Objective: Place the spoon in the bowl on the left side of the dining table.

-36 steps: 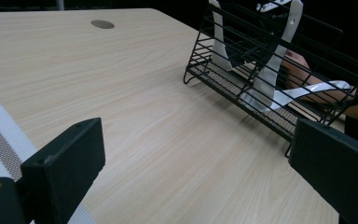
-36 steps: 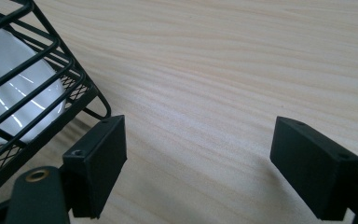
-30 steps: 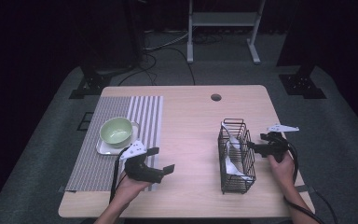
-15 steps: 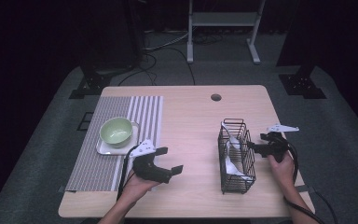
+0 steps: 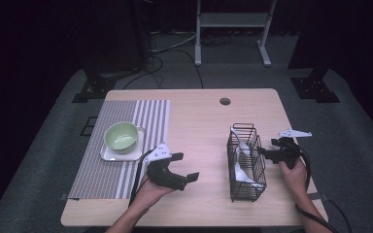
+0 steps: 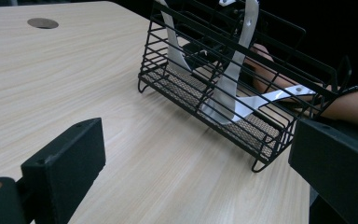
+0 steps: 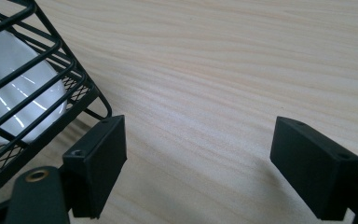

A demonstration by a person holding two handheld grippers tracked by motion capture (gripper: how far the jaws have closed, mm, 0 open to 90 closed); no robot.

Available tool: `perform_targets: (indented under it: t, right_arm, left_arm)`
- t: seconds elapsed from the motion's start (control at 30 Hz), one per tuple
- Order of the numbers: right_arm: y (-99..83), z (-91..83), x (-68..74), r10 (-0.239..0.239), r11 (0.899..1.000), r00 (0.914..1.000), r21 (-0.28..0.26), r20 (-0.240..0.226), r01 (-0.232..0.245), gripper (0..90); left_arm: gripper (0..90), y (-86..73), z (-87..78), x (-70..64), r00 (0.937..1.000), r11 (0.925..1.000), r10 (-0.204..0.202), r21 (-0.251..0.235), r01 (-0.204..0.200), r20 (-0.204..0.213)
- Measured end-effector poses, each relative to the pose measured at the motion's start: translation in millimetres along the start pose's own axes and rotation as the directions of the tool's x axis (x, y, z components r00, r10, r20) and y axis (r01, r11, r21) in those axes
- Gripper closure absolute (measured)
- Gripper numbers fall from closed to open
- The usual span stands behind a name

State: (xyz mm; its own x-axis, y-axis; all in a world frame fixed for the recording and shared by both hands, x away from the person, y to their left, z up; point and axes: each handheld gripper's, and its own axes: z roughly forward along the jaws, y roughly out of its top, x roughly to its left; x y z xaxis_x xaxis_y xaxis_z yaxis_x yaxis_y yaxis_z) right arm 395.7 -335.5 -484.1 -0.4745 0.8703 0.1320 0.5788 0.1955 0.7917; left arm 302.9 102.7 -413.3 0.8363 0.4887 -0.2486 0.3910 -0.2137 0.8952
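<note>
Toward four o'clock on the pale wooden desk point(image 5: 199, 126) stands a black wire rack basket point(image 5: 245, 162), long and narrow, with white plastic spoons point(image 6: 230, 88) leaning inside it on its mesh floor. At the basket's three o'clock side the right gripper point(image 5: 267, 154) rests low over the desk, held in a hand, its fingers spread wide apart with nothing between them; in the right gripper view one finger point(image 7: 98, 163) sits just beside the basket's lower corner wire, and I cannot tell whether it touches. At the basket's nine o'clock side, apart from it across bare wood, the left gripper point(image 5: 184, 167) is held in the other hand, its fingers also open and empty, pointing toward the basket; the left gripper view looks between them at the basket's long side. Farther out, at about nine o'clock on the desk, a grey and white striped cloth mat point(image 5: 121, 141) lies flat, and on it a small white square tray point(image 5: 108, 154) carries a pale green round bowl point(image 5: 121, 136). Near twelve o'clock a round cable hole point(image 5: 225, 101) is set into the desk.
</note>
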Motion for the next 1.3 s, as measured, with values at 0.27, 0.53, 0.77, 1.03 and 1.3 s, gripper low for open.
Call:
perform_targets:
  t: [0.27, 0.53, 0.77, 1.03, 1.3]
  right_arm:
    - [0.0, -0.1, -0.1, -0.001, 1.0, 1.0, -0.001, -0.001, 0.001, 17.3]
    - [0.0, 0.0, 0.2, -0.002, 1.0, 1.0, 0.0, -0.002, 0.002, 17.3]
    - [0.0, -0.1, 0.1, -0.003, 1.0, 1.0, -0.001, -0.004, 0.003, 17.3]
    - [0.0, -0.3, 0.0, -0.003, 1.0, 1.0, -0.001, -0.007, 0.003, 17.3]
    - [-0.1, -0.3, -0.2, -0.002, 1.0, 1.0, -0.002, -0.008, 0.002, 17.3]
  left_arm:
    - [3.1, 2.4, 5.3, -0.8, 0.9999, 1.0, -0.008, 0.001, 0.008, 0.012]
    - [4.3, 7.4, 16.7, -5.2, 0.9992, 0.9999, -0.008, 0.006, 0.008, 0.039]
    - [4.6, 13.8, 25.9, -11.8, 0.9982, 0.9999, 0.001, 0.011, -0.001, 0.059]
    - [4.6, 17.8, 33.5, -15.9, 0.9971, 0.9997, 0.018, 0.016, -0.019, 0.074]
    - [4.6, 19.5, 40.9, -19.1, 0.9956, 0.9998, 0.008, 0.016, -0.009, 0.093]
